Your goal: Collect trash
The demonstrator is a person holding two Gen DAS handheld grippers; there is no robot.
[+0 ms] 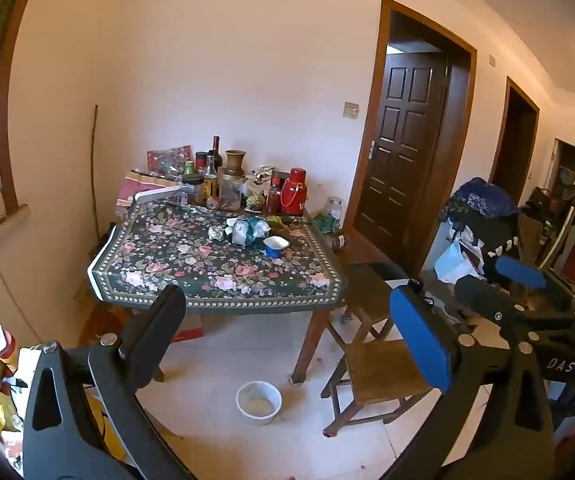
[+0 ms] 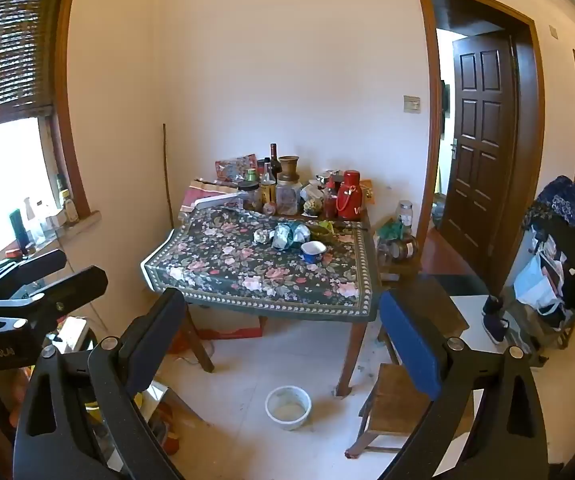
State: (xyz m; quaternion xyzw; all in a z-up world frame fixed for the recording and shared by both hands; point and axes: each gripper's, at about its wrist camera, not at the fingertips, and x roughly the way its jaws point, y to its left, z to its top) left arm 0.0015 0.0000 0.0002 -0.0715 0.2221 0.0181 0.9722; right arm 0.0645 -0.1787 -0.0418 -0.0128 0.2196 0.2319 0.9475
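Observation:
A heap of crumpled foil and plastic wrappers (image 1: 247, 231) (image 2: 289, 236) lies on the floral tablecloth (image 1: 207, 276) (image 2: 255, 280). A crumpled ball (image 1: 216, 233) (image 2: 262, 236) sits left of the heap and a blue enamel cup (image 1: 276, 246) (image 2: 313, 251) right of it. Both grippers hang well short of the table. My left gripper (image 1: 287, 332) (image 2: 63, 270) is open and holds nothing. My right gripper (image 2: 283, 340) (image 1: 503, 284) is also wide open and holds nothing.
Bottles, jars and a red thermos (image 1: 297, 192) (image 2: 349, 196) crowd the table's far edge. A white bowl (image 1: 258, 402) (image 2: 288, 407) stands on the floor by a table leg. To the right are wooden stools (image 1: 383, 372) (image 2: 399, 400) and a pile of clothes (image 1: 479, 208) (image 2: 567, 216).

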